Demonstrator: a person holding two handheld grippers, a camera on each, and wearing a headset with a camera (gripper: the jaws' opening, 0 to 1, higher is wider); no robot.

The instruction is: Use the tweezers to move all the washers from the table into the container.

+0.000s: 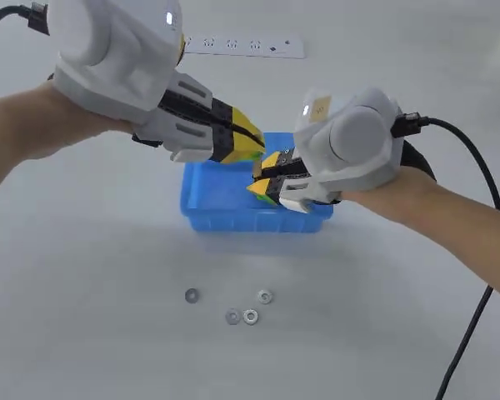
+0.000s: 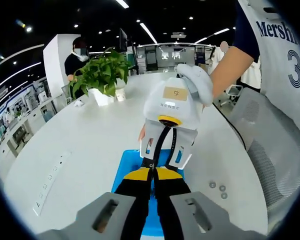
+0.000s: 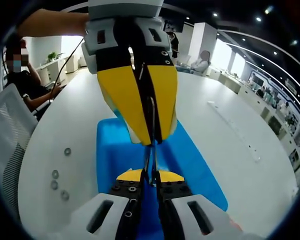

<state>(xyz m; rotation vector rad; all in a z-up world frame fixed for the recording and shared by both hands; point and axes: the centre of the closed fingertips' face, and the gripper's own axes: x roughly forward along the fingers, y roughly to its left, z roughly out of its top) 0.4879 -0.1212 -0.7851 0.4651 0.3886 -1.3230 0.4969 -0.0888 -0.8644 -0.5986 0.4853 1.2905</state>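
Grippers meeting tip to tip over the blue container (image 1: 233, 218), seen from my headset. My left hand (image 1: 62, 117) enters from the left edge with the forearm raised. It tilts my left gripper (image 1: 252, 143) down and to the right, so its yellow tips hang above the container's far edge. My right hand (image 1: 396, 190) enters from the right edge, lower and nearly level. It points my right gripper (image 1: 260, 182) to the left, with its tips just under the left one's. In the right gripper view the tweezers (image 3: 151, 159) show as a thin metal strip. They run from between my right jaws up into the left gripper's yellow jaws, and both pairs of jaws are pressed together on them. In the left gripper view the right gripper faces me head-on, close. Four washers (image 1: 250, 317) lie loose on the white table (image 1: 92, 333), near the container's front wall but apart from it. Three sit in a close group and one lies off to the left. A black cable (image 1: 475, 175) trails from the right gripper.
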